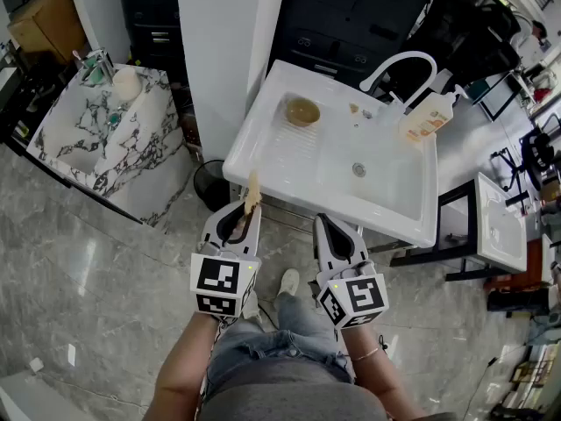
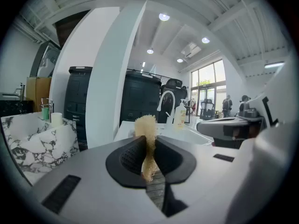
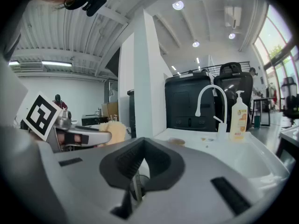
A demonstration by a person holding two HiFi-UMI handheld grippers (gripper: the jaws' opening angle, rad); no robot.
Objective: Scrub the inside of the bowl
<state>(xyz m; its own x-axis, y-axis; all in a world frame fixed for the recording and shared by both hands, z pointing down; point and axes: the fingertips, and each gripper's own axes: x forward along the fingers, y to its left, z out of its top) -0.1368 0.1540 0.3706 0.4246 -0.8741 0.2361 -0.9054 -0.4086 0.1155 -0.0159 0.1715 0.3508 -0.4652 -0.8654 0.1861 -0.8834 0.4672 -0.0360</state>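
Observation:
A tan bowl (image 1: pixel 303 110) stands on the ribbed drainboard at the left of the white sink (image 1: pixel 263 160); in the right gripper view the bowl (image 3: pixel 177 142) is a small tan shape far ahead. My left gripper (image 1: pixel 247 212) is shut on a tan loofah scrubber (image 1: pixel 252 193), whose tuft sticks up past the jaws (image 2: pixel 146 127). My right gripper (image 1: pixel 335 231) is shut with nothing in it. Both hang in front of the sink's near edge, well short of the bowl.
A white faucet (image 1: pixel 405 62) and a soap pump bottle (image 1: pixel 428 117) stand at the sink's back right. A marble-patterned counter (image 1: pixel 105 130) is at the left, a white pillar (image 1: pixel 223 42) behind the sink, a black bin (image 1: pixel 210 182) below. A second white stand (image 1: pixel 500 226) is at the right.

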